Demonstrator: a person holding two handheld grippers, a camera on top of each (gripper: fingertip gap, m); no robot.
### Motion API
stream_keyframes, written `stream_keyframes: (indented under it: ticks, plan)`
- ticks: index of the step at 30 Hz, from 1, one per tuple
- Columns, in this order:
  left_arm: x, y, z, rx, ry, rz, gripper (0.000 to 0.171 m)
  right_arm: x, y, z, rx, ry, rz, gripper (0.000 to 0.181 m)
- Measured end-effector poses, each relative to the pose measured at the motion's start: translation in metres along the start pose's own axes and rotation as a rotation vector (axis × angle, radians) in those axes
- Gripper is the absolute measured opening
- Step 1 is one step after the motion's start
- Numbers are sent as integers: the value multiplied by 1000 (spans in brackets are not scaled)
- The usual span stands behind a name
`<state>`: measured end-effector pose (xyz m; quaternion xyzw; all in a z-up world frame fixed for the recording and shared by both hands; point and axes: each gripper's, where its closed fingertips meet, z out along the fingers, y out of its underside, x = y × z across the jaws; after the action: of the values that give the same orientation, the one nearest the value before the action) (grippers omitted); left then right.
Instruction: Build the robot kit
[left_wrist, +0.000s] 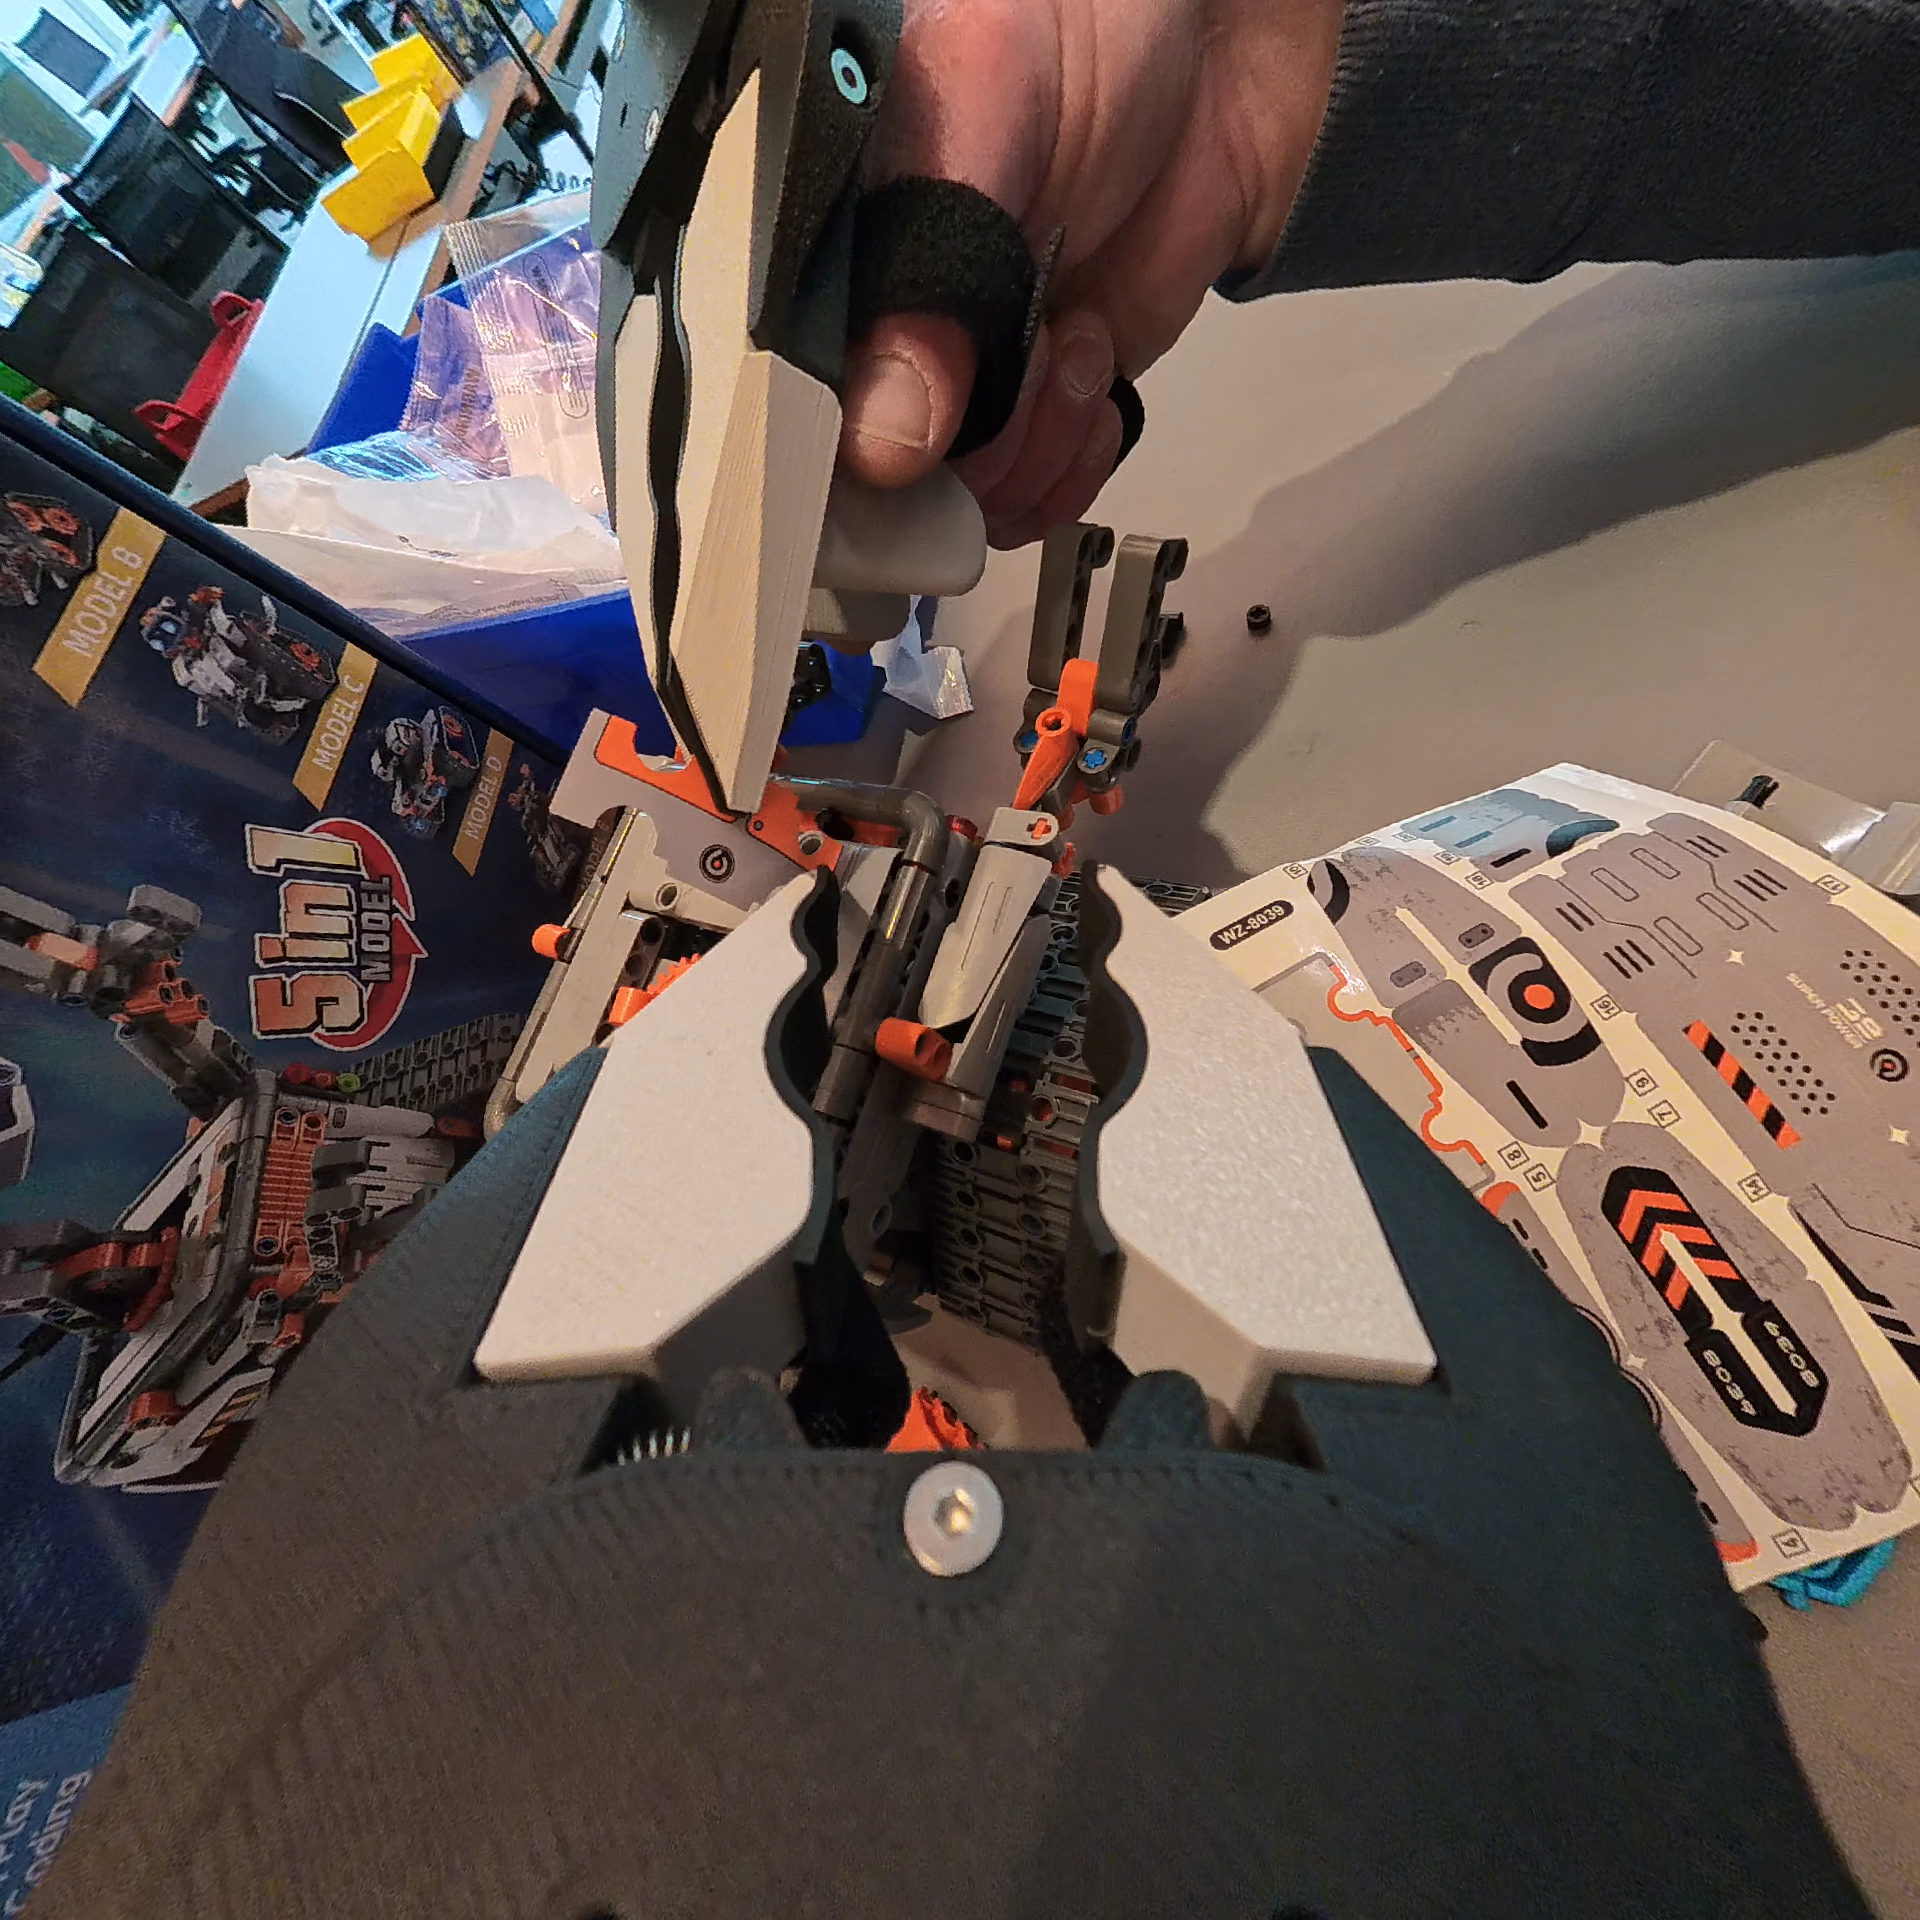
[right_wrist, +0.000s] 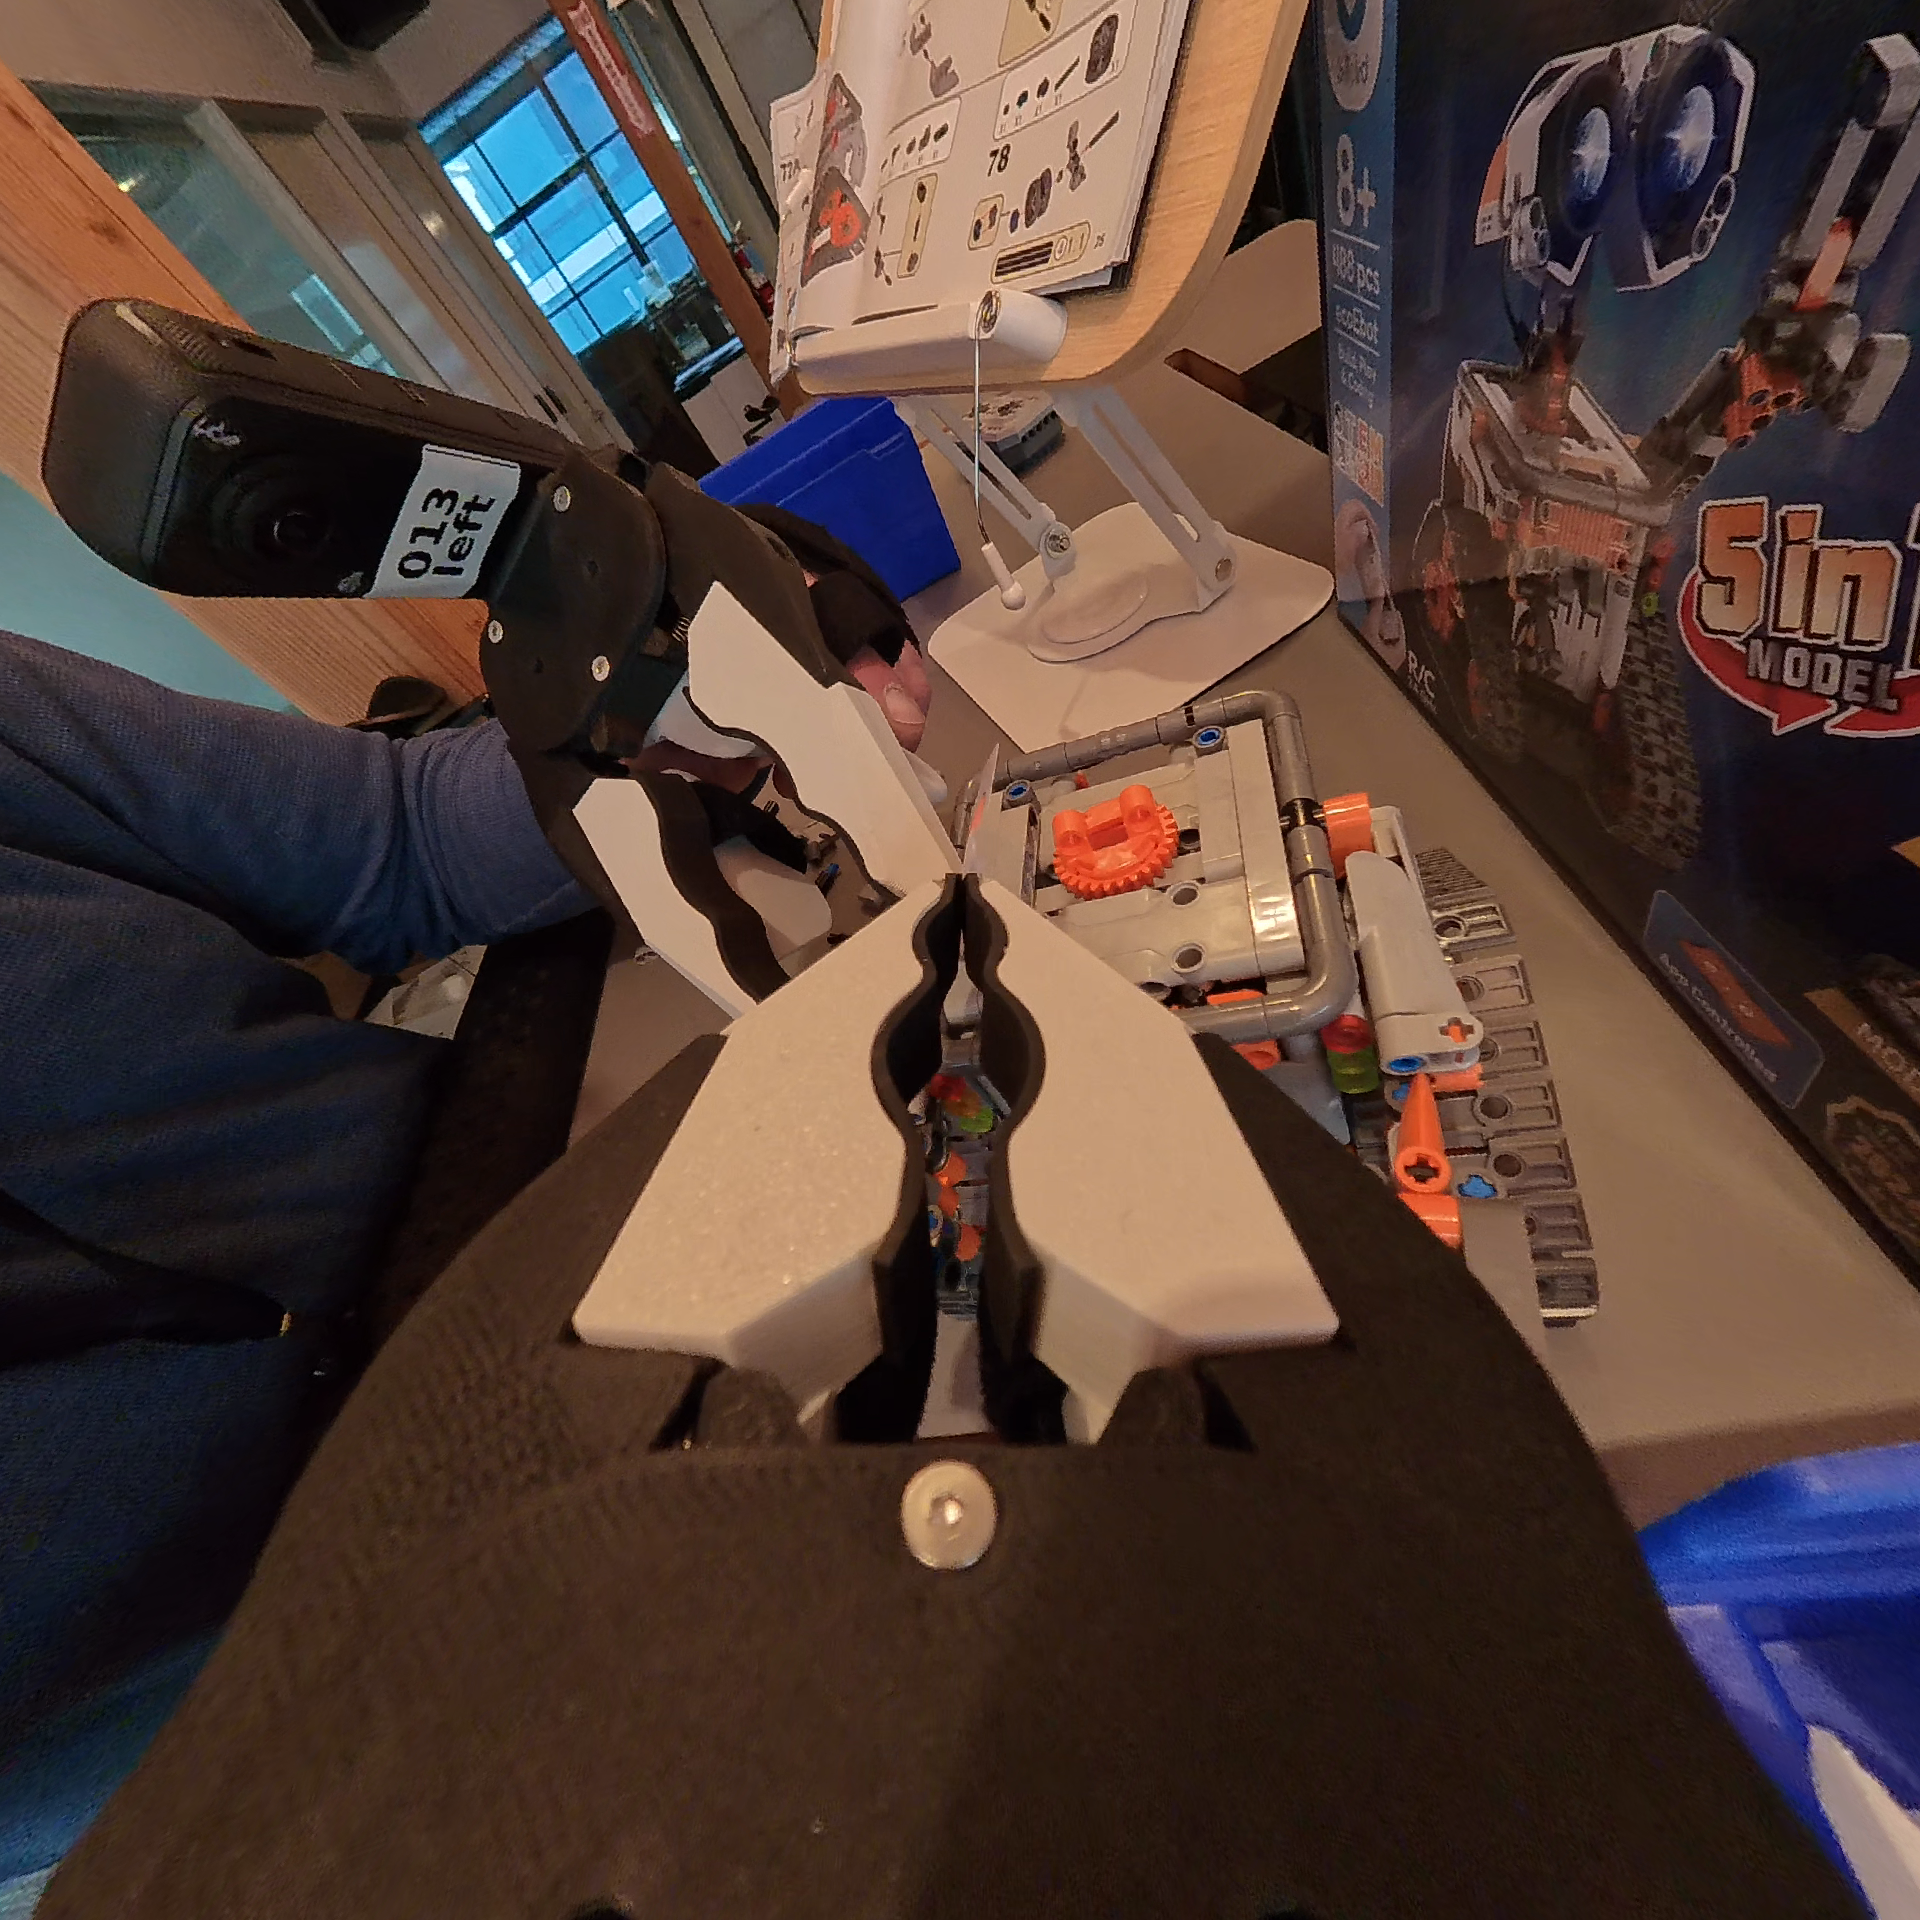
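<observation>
The left gripper is being held with its jaws parted, its white moulded fingers and wavy black pads being set either side of the brick-built model. Whether the pads are touching it cannot be told. The model, a boxy grey build with orange pins, an orange gear and bent grey tubing, is being rested on the table between both tools. Ridged grey track links are being shown along its side.

The right gripper is being pinched closed by a hand in black finger straps. A thin grey-and-orange sticker is being gripped at its tips and held against the model's top edge.

Just beside the model, a glossy sticker sheet is being left flat. A dark blue printed box is being stood upright along the table's far edge.

Farther back, an open instruction booklet is being propped on a curved wooden stand, near a blue plastic bin.
</observation>
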<state>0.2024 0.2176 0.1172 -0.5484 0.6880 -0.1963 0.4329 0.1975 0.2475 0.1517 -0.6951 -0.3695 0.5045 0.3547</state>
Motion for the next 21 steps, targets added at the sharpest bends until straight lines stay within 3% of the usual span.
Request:
stream_keyframes:
  ticks: [21]
  plan:
    - [0,1,0,-17,20,-15,43,14,3,-1,-8,70,-9,0]
